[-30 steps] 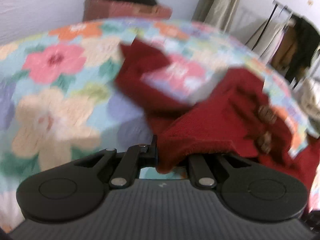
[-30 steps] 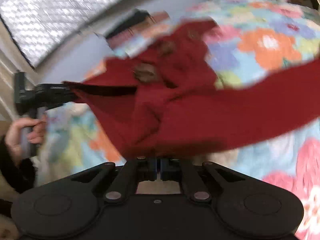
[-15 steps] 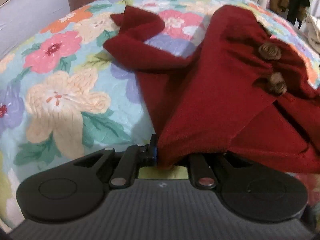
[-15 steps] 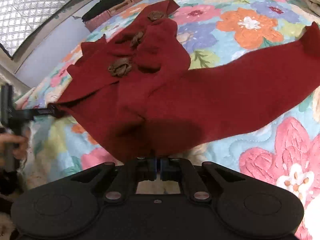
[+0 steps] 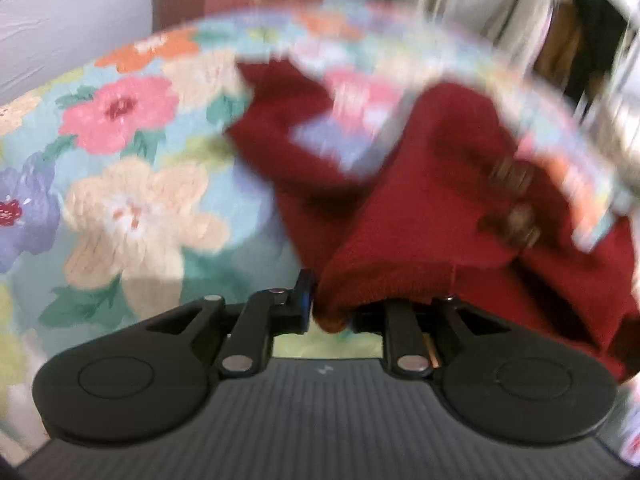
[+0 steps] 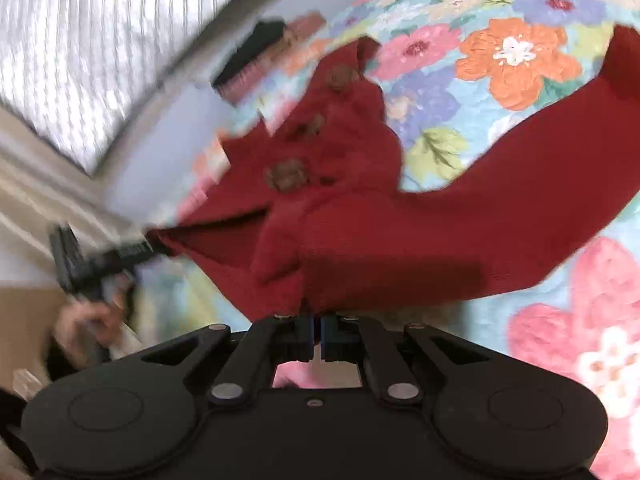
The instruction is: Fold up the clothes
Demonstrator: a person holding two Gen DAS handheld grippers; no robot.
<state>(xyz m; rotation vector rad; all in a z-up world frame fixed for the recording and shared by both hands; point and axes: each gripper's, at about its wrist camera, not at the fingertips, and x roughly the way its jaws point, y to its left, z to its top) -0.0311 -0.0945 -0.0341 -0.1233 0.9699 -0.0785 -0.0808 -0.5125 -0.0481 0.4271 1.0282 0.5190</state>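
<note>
Left gripper [image 5: 329, 312] newly parted around red cardigan [image 5: 420, 248]

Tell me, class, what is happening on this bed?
A person is folding a red knit cardigan with brown buttons, spread on a floral quilt. Each hand holds a gripping tool at the near hem. The right tool is shut on the cardigan's edge. The left tool has just been opening; the hem lies between its fingers, no longer clearly pinched. Both views are blurred.

The cardigan [image 6: 360, 216] lies spread on the bed [image 6: 520, 52]. From the cardigan, the left tool [image 6: 148, 246] sits at its left corner, the right tool [image 6: 316, 330] at its near edge.
</note>
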